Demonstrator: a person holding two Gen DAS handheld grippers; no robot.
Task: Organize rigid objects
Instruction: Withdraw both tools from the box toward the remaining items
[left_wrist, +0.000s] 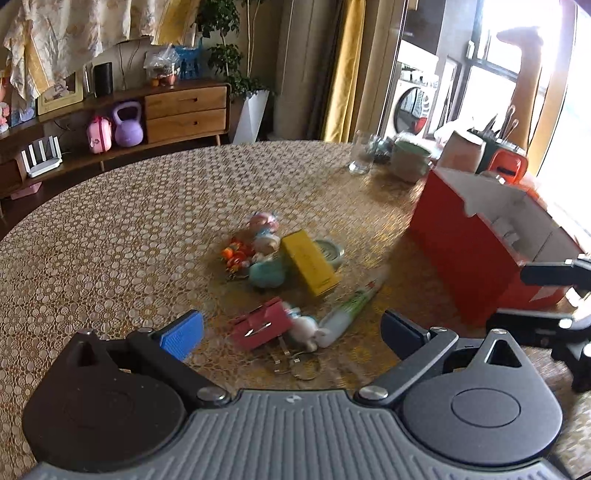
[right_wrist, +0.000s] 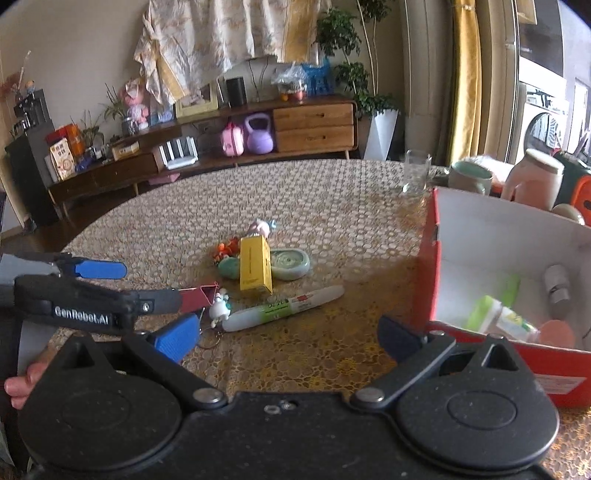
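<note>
A patterned round surface (left_wrist: 129, 221) is carrying a toy pile mid-surface, with a red box (left_wrist: 469, 266) sitting toward its right edge. Both the left claw (left_wrist: 291, 328) and right claw (right_wrist: 288, 336) are gaping wide, holding nothing, seemingly approaching the red clip (left_wrist: 260, 326), which needs straddling next. Only the right view is showing the box's contents.

A textured lace-patterned cloth is covering the worktop (right_wrist: 295, 192). The red box (right_wrist: 480, 236) at right is showing matt cardboard, white inside. The yellow box (right_wrist: 254, 268) is looking like smooth card; the tube (right_wrist: 284, 307) is gleaming, glossy plastic.
</note>
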